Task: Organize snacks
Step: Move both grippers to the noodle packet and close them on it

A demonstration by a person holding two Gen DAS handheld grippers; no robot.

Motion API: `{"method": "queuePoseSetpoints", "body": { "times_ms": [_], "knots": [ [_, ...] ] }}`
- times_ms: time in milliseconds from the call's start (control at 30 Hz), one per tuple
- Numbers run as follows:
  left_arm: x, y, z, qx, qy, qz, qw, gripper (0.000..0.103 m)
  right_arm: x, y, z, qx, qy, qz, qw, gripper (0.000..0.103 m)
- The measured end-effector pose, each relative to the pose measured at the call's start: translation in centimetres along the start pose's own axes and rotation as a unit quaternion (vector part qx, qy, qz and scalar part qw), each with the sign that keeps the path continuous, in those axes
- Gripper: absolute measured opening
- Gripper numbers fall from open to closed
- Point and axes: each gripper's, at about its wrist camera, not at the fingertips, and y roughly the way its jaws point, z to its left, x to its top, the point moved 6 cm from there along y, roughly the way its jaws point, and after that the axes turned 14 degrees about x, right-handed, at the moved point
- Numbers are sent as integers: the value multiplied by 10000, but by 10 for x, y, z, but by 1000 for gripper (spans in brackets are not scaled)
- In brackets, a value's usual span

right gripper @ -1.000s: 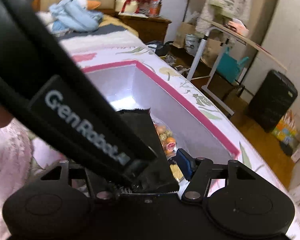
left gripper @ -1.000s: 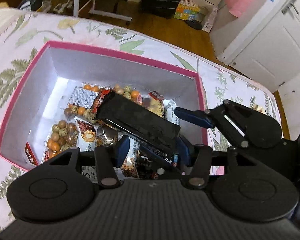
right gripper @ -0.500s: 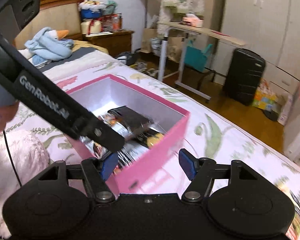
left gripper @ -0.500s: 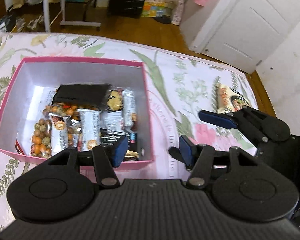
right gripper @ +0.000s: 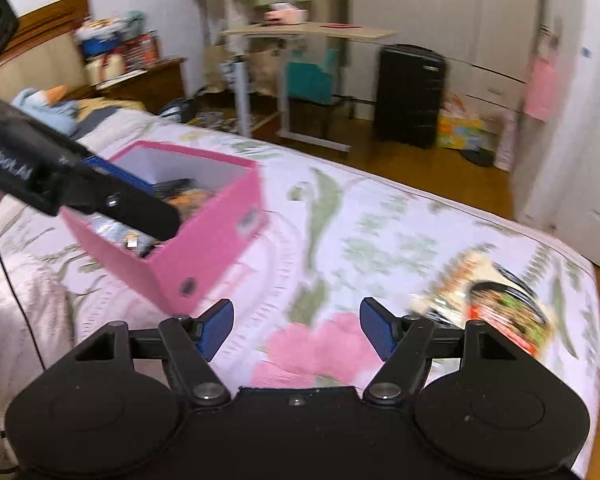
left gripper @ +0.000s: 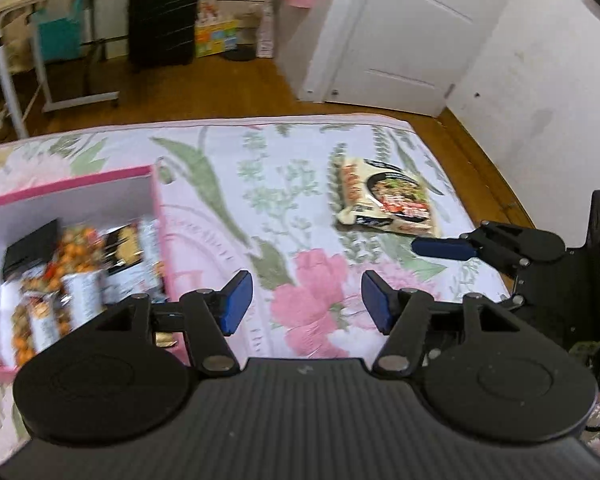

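Progress: most of the snacks (left gripper: 76, 264) already lie inside the pink box (left gripper: 158, 216); one packet, an instant-noodle bag (left gripper: 388, 204), is still loose on the bed (left gripper: 260, 184). I judge the task nearly done, with that bag the only loose item the views show.

Pink box: open-topped, pink outside and pale inside, at about 9 o'clock in the left wrist view and 10 o'clock in the right wrist view (right gripper: 204, 248).

Box contents: a dark flat packet (left gripper: 32, 246), bags of orange and brown round nibbles, and several wrapped bars, lying mixed and overlapping. Blur hides the labels.

Noodle bag: flat on the floral bedcover, well apart from the box, at about 2 o'clock in the left wrist view and 4 o'clock in the right wrist view (right gripper: 496, 312).

Left gripper (left gripper: 306, 302): its fingers are apart and widening, with only bedcover between them.

Right gripper (right gripper: 296, 330): its fingers are likewise spreading and carry nothing; one blue finger (left gripper: 440, 249) reaches just beside the bag's near corner in the left wrist view.

Next, as a judgement: pick up the noodle bag and carry it to the box.
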Motion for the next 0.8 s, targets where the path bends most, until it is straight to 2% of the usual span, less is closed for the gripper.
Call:
{"method": "queuePoseSetpoints", "body": {
  "times_ms": [200,300,367,433,533,667,733,800],
  "knots": [
    [18,44,-31,23,214,-80,9997,63,-18,-17,-60,-537,673,-240,9960,76],
    [28,75,-47,135,306,-48,9994,64,-29,-25,-98,-796,1102,-379,9900,77],
    [35,98,-57,226,301,26,9993,64,-37,-27,-124,-1053,1333,-636,9834,77],
    [43,122,-67,204,207,79,9995,64,-46,-26,-147,-1336,1322,-924,9778,77],
    [55,155,-82,135,89,52,9999,64,-60,-14,-181,-1504,1422,-897,9742,77],
    [66,197,-100,86,-27,101,9999,64,-71,-5,-224,-1403,2109,-980,9624,77],
    [67,212,-110,-10,31,89,10000,64,-77,1,-246,-1227,2665,-1023,9505,78],
    [65,226,-121,-95,216,47,9997,64,-84,10,-267,-858,3226,-1022,9371,77]
  ]
}}
